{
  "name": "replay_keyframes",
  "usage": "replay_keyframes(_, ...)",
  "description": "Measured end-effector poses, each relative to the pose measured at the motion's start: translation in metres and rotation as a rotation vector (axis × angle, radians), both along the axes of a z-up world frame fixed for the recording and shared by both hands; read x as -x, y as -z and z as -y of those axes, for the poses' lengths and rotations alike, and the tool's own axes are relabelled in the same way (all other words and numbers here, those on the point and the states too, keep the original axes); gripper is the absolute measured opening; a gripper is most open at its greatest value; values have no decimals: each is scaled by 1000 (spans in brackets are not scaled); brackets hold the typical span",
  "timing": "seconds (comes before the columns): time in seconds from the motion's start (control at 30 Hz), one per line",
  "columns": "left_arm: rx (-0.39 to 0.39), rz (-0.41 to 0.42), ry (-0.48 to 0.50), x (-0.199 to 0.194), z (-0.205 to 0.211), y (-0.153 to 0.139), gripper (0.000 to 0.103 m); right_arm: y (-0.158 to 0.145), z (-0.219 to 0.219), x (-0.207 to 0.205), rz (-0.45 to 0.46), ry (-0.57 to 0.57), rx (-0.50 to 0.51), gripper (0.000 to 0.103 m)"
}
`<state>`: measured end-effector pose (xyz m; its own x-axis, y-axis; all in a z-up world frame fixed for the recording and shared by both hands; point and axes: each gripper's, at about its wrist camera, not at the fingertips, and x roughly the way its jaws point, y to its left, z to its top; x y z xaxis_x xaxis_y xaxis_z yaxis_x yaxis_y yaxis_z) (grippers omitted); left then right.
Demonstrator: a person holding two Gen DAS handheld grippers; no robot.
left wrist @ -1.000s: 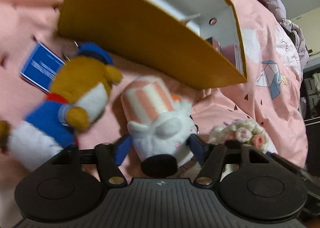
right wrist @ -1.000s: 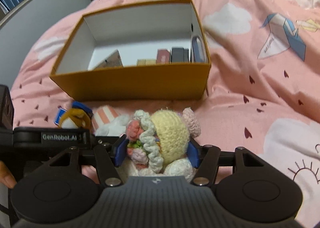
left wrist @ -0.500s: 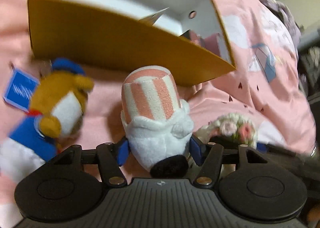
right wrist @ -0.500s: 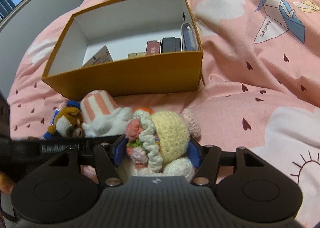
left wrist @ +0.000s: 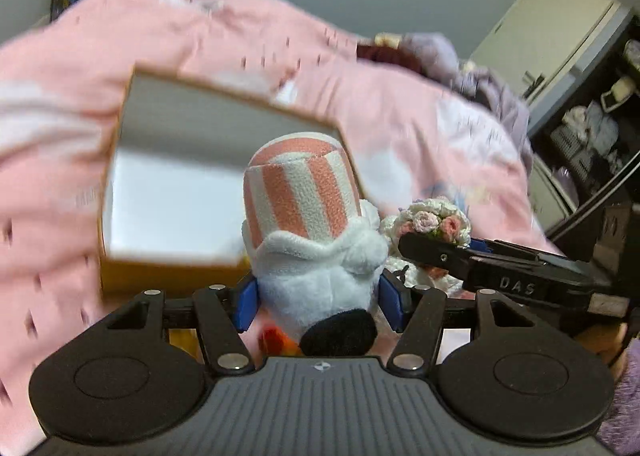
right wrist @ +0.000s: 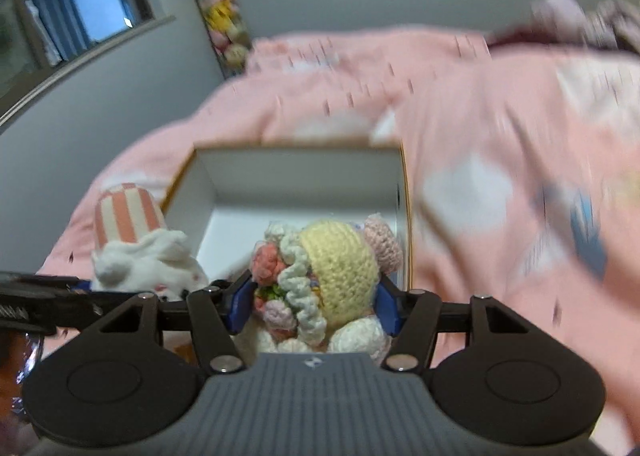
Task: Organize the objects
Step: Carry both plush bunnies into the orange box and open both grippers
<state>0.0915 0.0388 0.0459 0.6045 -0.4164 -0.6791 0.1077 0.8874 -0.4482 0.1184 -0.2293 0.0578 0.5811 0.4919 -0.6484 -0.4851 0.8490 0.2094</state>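
A: Toys first: where are the 2 of them?

B: The striped plush toy (left wrist: 308, 224) sits in the left gripper (left wrist: 316, 298), jaws pinching its white body from both sides, striped top pointing to 12 o'clock. The crochet doll (right wrist: 324, 276) is in the right gripper (right wrist: 314, 302), jaws pressed against its yellow head and flowers.

A: And the box?

B: The box (left wrist: 120, 272) lies open on the pink bed cover (left wrist: 420, 128), yellow outside, white inside. In the left wrist view it spreads from 9 to 12 o'clock behind the plush. In the right wrist view its opening is straight ahead at 12 o'clock, behind the doll.

A: Do the toys touch?

B: They are just beside each other; the doll shows at 3 o'clock of the plush. Touching or not, I cannot tell. Both views are blurred.
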Motion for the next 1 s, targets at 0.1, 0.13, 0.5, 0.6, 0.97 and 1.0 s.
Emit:
replay_keyframes(0.1, -37, 53, -23, -22, -5, -16, 70, -9, -12, -24, 57, -25, 15, 62)
replay_keyframes(0.13, -42, 61, -26, -31, -5, -19, 70, -11, -16, -32, 71, -39, 17, 62)
replay_keyframes(0.5, -167, 23, 18, -109, -1, 3, 69, -4, -65, -109, 174, -196, 142, 62)
replay_keyframes(0.6, -180, -15, 20, -127, 1, 19, 69, 10, -75, -128, 182, -218, 182, 62)
replay_keyframes(0.97, -232, -143, 54, -164, 9, 75, 69, 73, -109, -160, 163, -335, 412, 62)
replay_keyframes(1.0, -233, -154, 58, -165, 9, 78, 69, 76, -110, -162, 157, -338, 421, 62)
